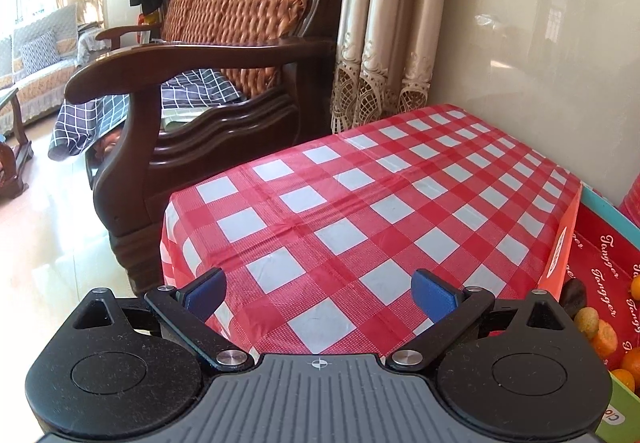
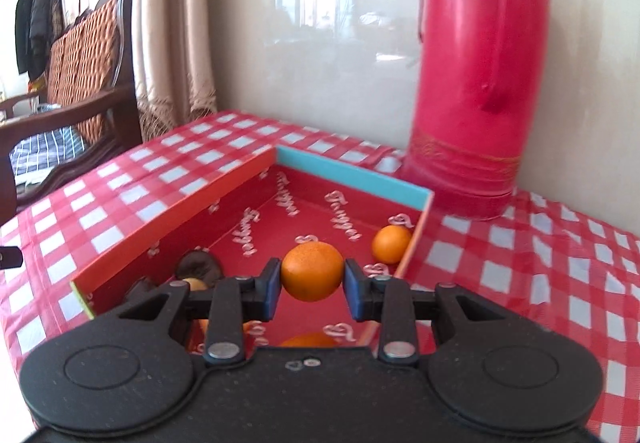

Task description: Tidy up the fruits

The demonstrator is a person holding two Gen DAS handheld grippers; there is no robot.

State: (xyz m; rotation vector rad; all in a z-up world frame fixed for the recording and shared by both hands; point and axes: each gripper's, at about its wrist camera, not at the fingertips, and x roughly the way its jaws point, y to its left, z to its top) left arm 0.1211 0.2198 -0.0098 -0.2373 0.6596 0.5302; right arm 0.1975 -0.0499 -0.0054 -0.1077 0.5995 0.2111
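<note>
The right gripper [image 2: 312, 289] clamps an orange [image 2: 312, 271] between its blue pads, held above the red box [image 2: 168, 221]. Beyond it, a second orange [image 2: 391, 243] lies by the box's right wall; a dark lump, perhaps spoiled fruit [image 2: 200, 266], sits left. The left gripper [image 1: 318, 293] hangs wide and empty over the checked tablecloth [image 1: 360, 195]. A red thermos [image 2: 476, 83] stands behind.

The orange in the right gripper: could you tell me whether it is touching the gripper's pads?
Touching. The right wrist view shows both blue pads pressed against the orange's sides, no gap.
</note>
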